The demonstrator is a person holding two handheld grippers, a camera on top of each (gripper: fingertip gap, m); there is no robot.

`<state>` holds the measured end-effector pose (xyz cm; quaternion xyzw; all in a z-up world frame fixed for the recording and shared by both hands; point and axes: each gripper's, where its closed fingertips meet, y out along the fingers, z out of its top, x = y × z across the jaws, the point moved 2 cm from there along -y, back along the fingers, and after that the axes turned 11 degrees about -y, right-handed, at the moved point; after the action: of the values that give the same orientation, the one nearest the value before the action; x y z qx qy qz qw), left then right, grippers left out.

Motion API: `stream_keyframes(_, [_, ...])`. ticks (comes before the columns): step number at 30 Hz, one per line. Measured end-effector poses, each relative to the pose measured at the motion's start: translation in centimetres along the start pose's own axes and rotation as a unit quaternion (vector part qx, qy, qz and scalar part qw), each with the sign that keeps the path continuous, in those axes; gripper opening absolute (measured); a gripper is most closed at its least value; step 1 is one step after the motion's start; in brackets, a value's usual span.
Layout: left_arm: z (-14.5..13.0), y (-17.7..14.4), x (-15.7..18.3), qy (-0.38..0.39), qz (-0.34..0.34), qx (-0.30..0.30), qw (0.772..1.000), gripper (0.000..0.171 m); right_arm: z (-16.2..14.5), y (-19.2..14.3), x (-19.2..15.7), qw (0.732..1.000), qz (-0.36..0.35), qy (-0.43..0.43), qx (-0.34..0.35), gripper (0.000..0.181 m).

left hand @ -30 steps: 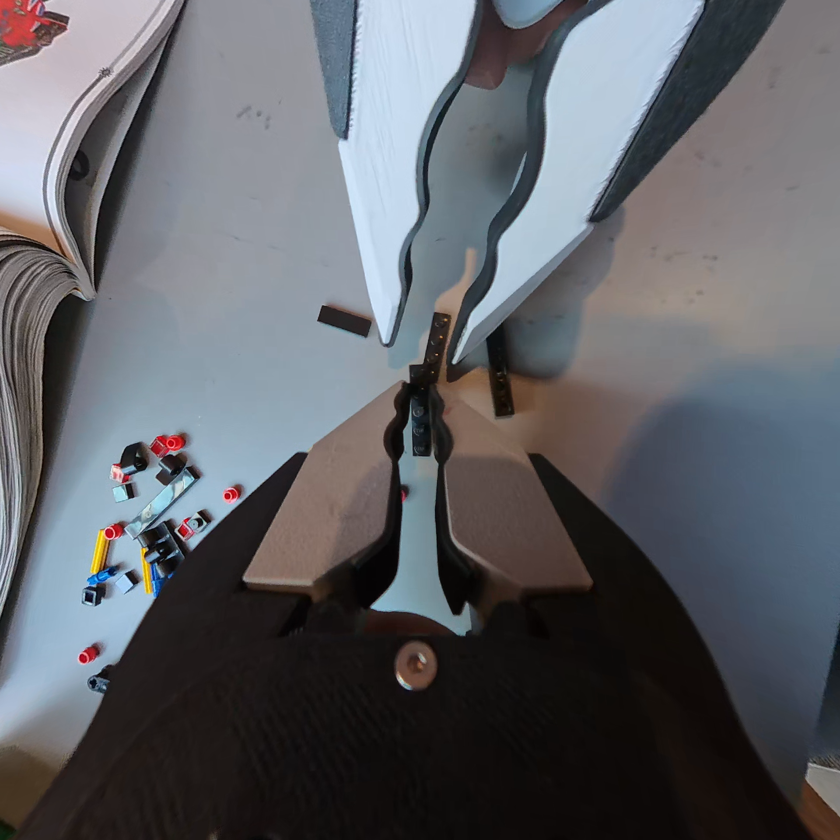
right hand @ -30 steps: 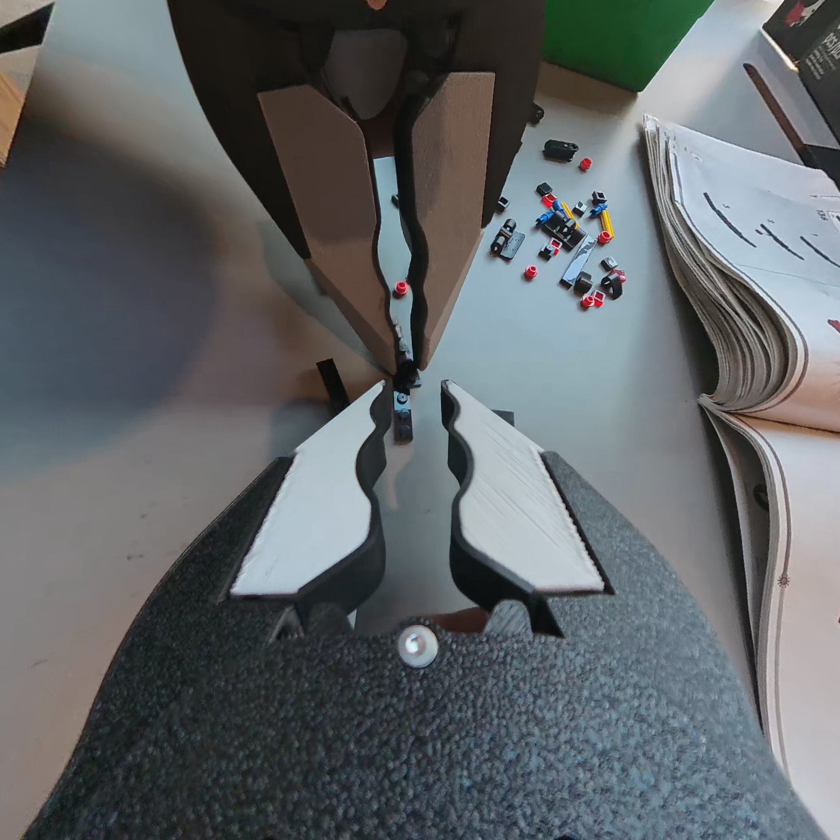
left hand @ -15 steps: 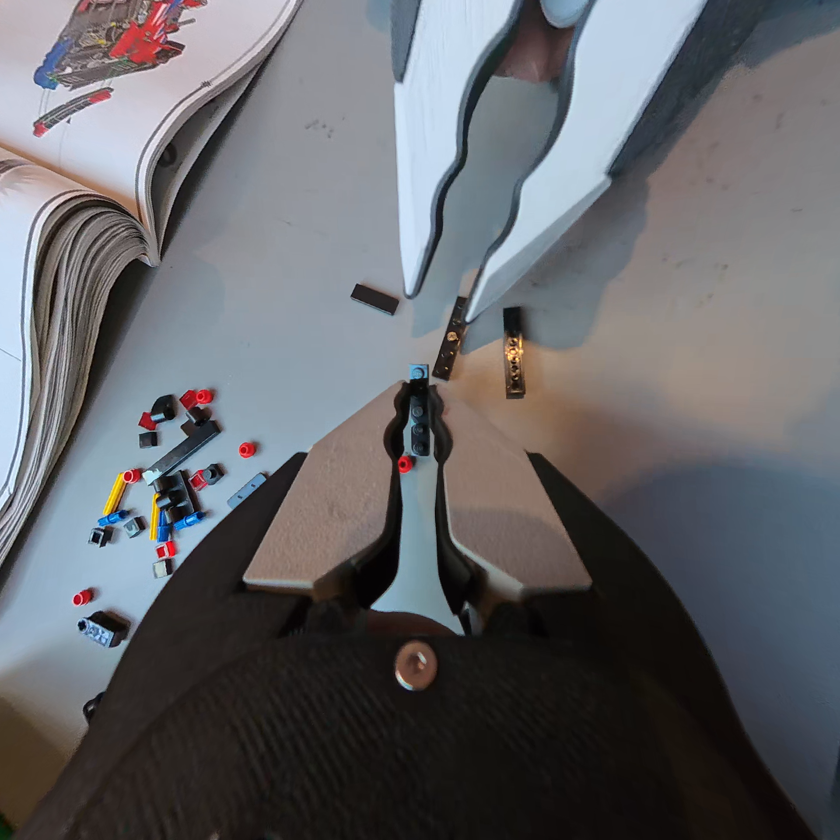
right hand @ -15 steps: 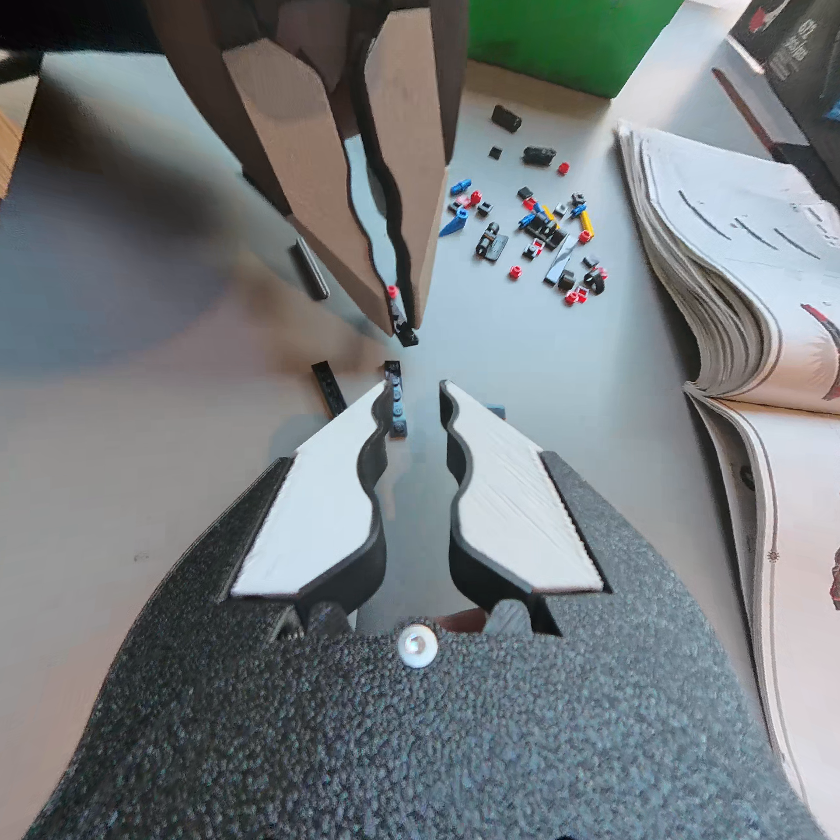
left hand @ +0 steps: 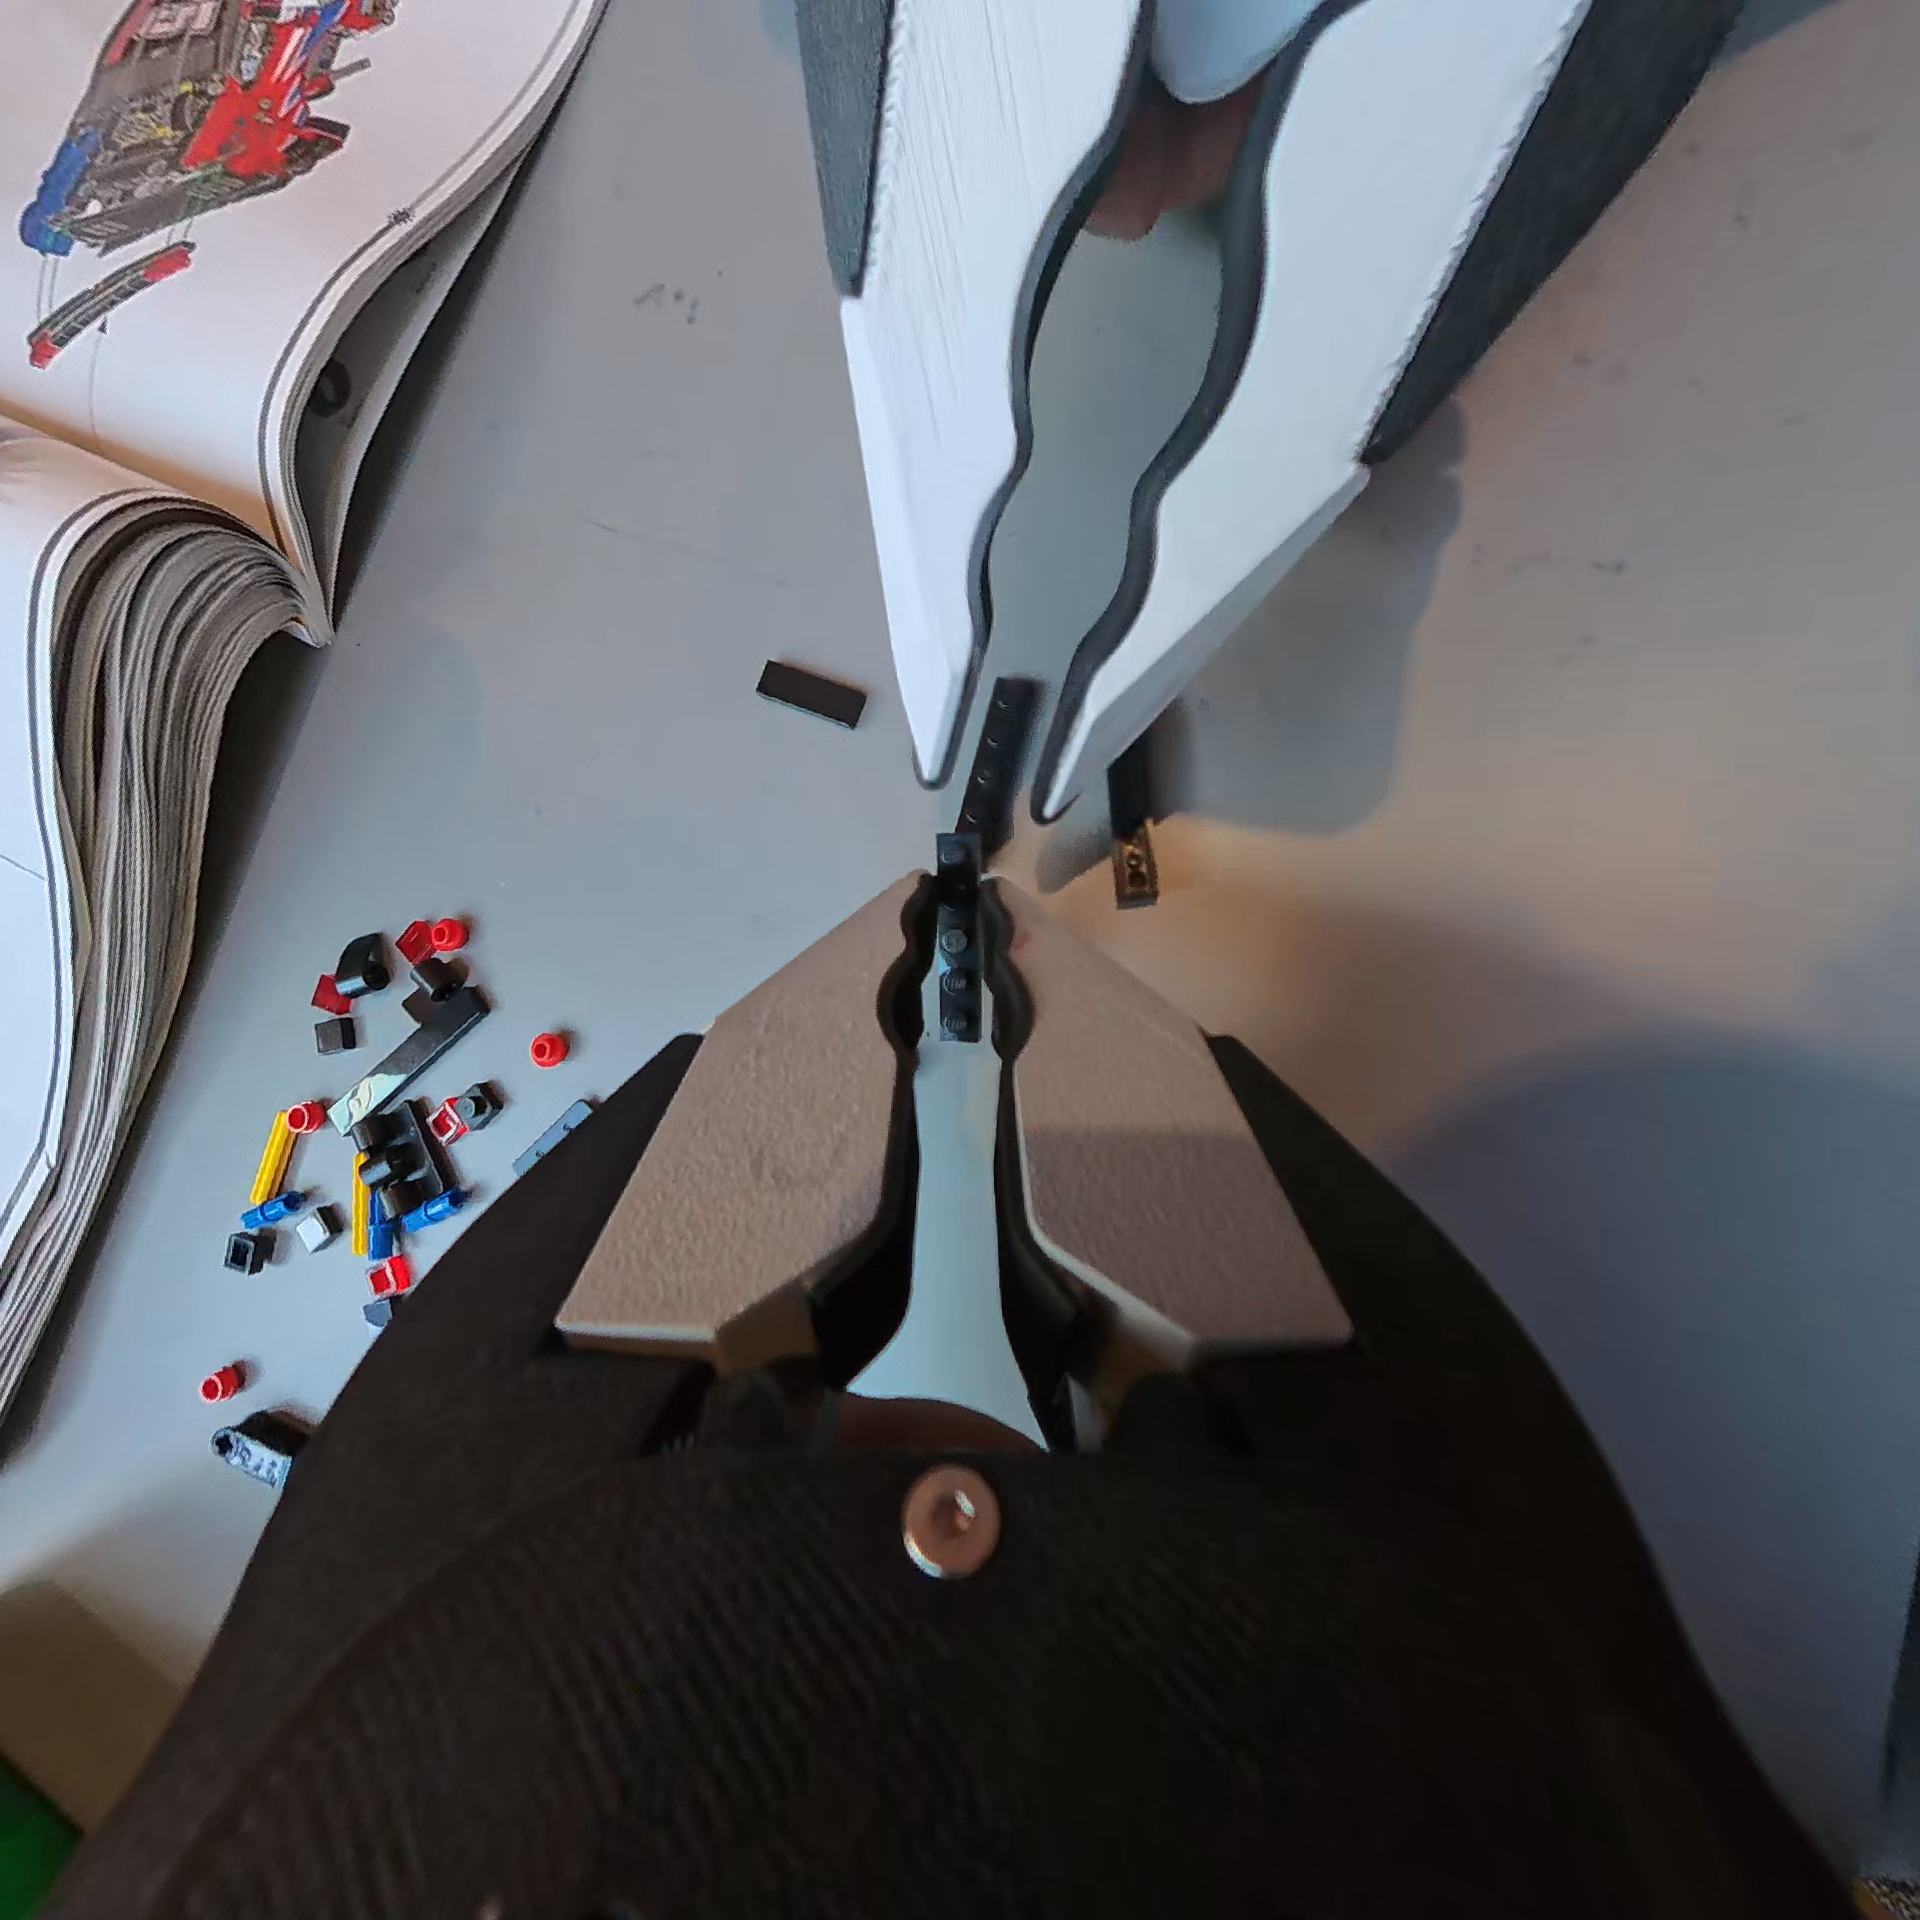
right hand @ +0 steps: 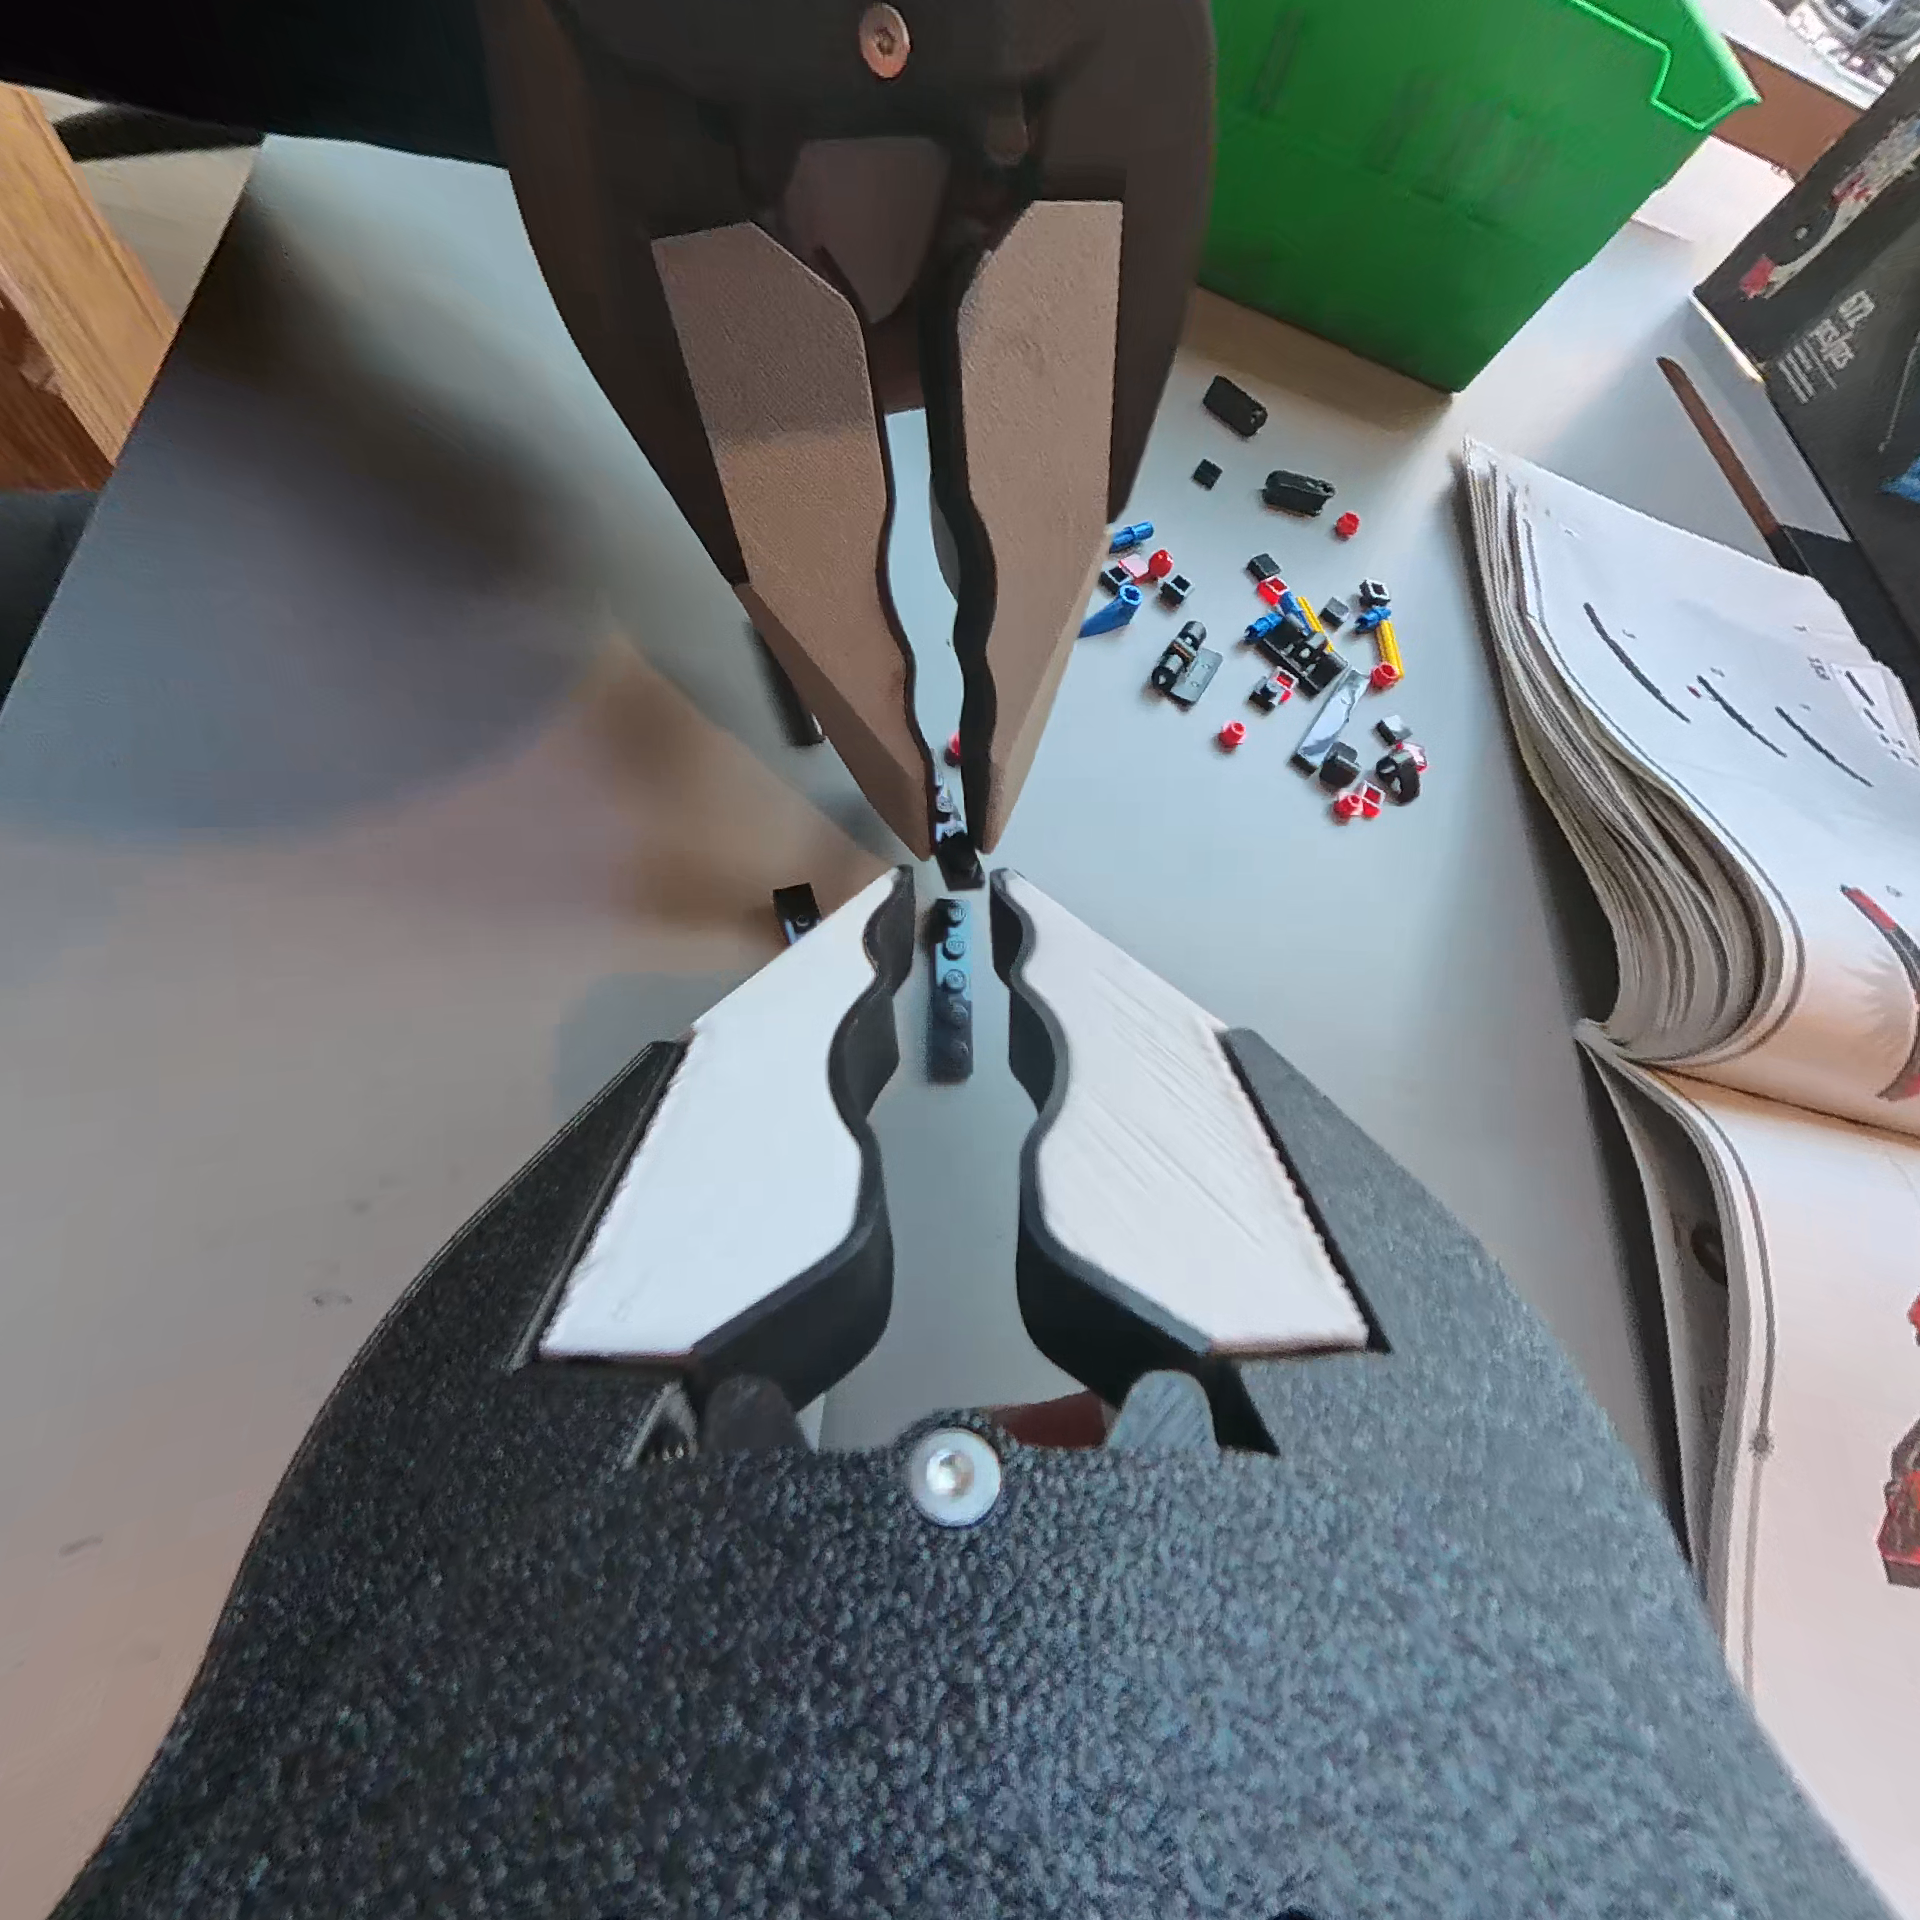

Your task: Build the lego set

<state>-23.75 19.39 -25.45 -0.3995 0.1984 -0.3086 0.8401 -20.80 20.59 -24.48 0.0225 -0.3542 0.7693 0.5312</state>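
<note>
A hobby or work table indoors, probably in an office or a lab, though the pictures cannot settle which. The grey tabletop (right hand: pixel 312 1039) is scuffed and marked. A thick instruction booklet (right hand: pixel 1662 831) lies open at the right, loose small bricks (right hand: pixel 1299 644) are scattered near it, a green plastic bin (right hand: pixel 1455 156) stands at the far side, and a wooden cabinet edge (right hand: pixel 52 291) shows at far left.

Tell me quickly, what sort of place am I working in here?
Probably a hobby or work desk set up for brick building: a plain grey tabletop, a thick open instruction booklet, a scatter of small loose bricks and a green bin at the back.
</note>
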Motion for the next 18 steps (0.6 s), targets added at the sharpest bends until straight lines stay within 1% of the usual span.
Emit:
stream_keyframes(6, [0.27,-0.07,0.27,0.019,0.002,-0.002,1.000,0.004,0.06,0.58,0.11,1.000,0.005,-0.021,-0.010,0.013])
stream_keyframes(18, [0.40,-0.22,0.79,0.081,-0.001,0.016,0.997,0.004,-0.08,0.69,-0.44,0.999,0.022,-0.027,-0.006,0.006])
